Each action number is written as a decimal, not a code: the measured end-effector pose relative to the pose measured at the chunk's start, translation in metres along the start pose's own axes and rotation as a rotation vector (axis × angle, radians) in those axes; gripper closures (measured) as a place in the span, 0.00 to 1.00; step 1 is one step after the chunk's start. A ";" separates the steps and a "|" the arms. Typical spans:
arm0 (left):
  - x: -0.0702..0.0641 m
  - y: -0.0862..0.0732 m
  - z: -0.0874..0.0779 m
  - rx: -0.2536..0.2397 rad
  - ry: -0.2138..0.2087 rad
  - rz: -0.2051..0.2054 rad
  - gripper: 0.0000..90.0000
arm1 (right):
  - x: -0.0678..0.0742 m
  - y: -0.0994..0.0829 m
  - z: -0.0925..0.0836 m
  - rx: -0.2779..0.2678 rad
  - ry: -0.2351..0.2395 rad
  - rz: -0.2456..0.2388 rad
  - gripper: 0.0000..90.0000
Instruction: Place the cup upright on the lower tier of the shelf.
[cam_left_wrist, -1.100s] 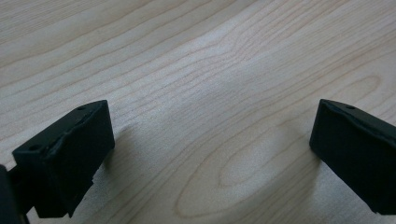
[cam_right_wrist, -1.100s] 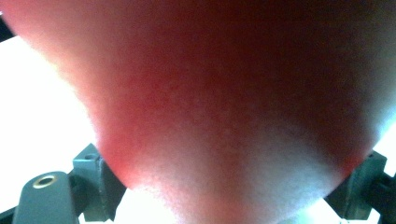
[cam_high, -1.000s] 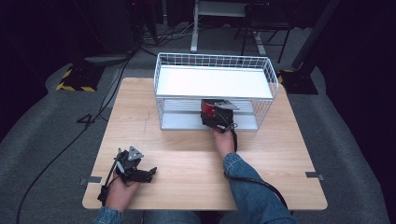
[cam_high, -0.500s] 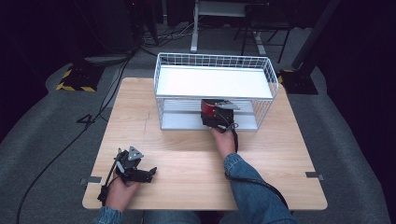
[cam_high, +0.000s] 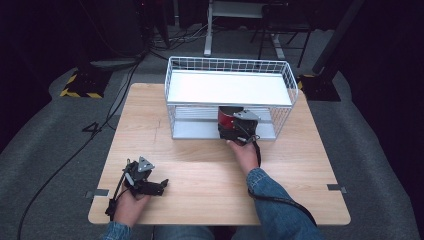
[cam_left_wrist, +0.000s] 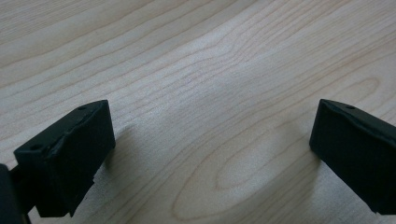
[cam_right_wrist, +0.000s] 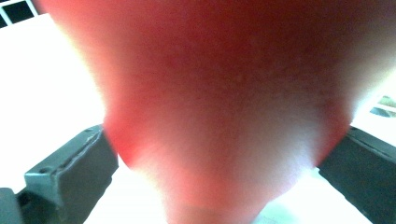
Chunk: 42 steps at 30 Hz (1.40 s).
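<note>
A red object (cam_high: 226, 115) is gripped by my right gripper (cam_high: 235, 125) at the front opening of the white wire rack (cam_high: 230, 64), at the level of its lower grey shelf. In the right gripper view the red object (cam_right_wrist: 224, 93) is blurred and very close, and the gripper (cam_right_wrist: 219, 177) has both black jaws pressed on its sides. My left gripper (cam_high: 157, 186) rests low over the wooden table (cam_high: 200, 200) at the front left. Its jaws stand wide apart in the left gripper view, with bare wood in the left gripper (cam_left_wrist: 210, 154).
The rack stands at the table's far middle and has a white top shelf (cam_high: 227, 87) under its wire rim. Cables trail from both grippers towards the front edge. Grey floor, more cables and a yellow-black striped base (cam_high: 80, 85) lie around the table.
</note>
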<state>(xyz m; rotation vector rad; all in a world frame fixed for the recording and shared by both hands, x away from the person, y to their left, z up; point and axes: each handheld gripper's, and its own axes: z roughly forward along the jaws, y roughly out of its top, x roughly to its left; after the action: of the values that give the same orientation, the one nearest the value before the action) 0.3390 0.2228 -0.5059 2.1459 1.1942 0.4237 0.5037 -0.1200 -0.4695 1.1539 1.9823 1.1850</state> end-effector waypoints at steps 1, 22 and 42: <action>0.000 0.000 0.000 0.000 0.000 -0.002 0.01 | 0.000 0.000 -0.003 0.001 0.001 -0.004 0.00; 0.001 0.002 0.002 -0.001 0.005 0.000 0.00 | -0.014 -0.004 -0.086 0.007 0.081 -0.018 0.00; 0.000 0.001 0.001 -0.002 0.004 -0.003 0.01 | -0.032 -0.019 -0.159 0.016 0.130 -0.033 0.07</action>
<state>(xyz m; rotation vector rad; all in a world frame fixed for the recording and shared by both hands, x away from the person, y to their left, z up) 0.3406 0.2219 -0.5060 2.1423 1.1981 0.4285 0.3863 -0.2181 -0.4129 1.0723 2.1029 1.2579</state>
